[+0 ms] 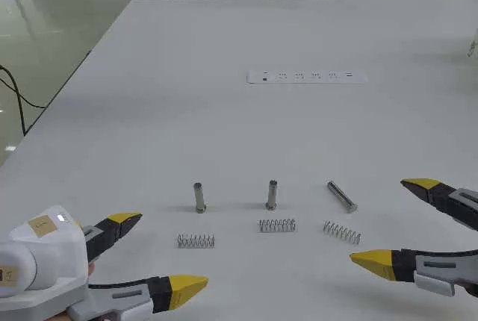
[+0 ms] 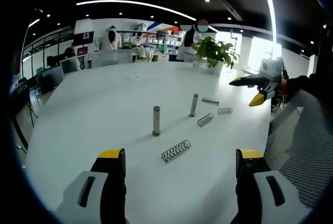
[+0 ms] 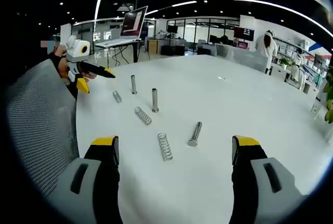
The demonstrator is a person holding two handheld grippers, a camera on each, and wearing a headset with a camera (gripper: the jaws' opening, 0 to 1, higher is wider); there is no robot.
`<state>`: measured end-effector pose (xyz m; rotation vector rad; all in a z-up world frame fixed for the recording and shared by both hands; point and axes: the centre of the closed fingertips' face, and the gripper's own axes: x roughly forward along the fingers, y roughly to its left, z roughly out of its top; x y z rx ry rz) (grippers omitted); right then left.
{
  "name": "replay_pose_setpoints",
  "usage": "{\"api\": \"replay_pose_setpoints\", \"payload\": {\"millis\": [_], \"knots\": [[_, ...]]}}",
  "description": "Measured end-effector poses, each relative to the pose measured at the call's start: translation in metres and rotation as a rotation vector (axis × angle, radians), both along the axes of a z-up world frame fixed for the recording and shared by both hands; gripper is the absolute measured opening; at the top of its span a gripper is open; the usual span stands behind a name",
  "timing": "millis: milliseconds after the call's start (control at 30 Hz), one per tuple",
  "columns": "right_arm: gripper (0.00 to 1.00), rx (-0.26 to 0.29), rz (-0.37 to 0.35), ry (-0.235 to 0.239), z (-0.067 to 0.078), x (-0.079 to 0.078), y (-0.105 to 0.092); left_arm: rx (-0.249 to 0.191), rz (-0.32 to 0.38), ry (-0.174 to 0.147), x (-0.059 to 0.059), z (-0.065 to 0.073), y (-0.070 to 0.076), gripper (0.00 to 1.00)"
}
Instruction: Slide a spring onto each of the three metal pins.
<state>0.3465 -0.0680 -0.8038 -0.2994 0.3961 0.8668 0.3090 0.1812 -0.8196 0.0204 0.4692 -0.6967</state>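
Nothing threaded yet: my left gripper (image 1: 172,249) and right gripper (image 1: 378,220) both hover spread wide and empty over the table (image 1: 224,127). The left spring (image 1: 196,241), middle spring (image 1: 277,225) and right spring (image 1: 342,232) lie loose, each just in front of its pin. The left pin (image 1: 199,196) and middle pin (image 1: 272,195) stand upright, while the right pin (image 1: 341,195) lies on its side. So I reckon it's the first pick: pinch a spring gently, line its bore over a pin top, and let my other claw steady that fallen pin.
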Motion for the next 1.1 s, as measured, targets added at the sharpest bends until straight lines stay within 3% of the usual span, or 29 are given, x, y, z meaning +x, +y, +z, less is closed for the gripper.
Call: {"api": "replay_pose_setpoints", "payload": {"millis": [1100], "knots": [[0.9, 0.005, -0.012, 0.001, -0.0015, 0.0026, -0.0046, 0.003, -0.005, -0.002, -0.0027, 0.003, -0.0033, 0.85]]}}
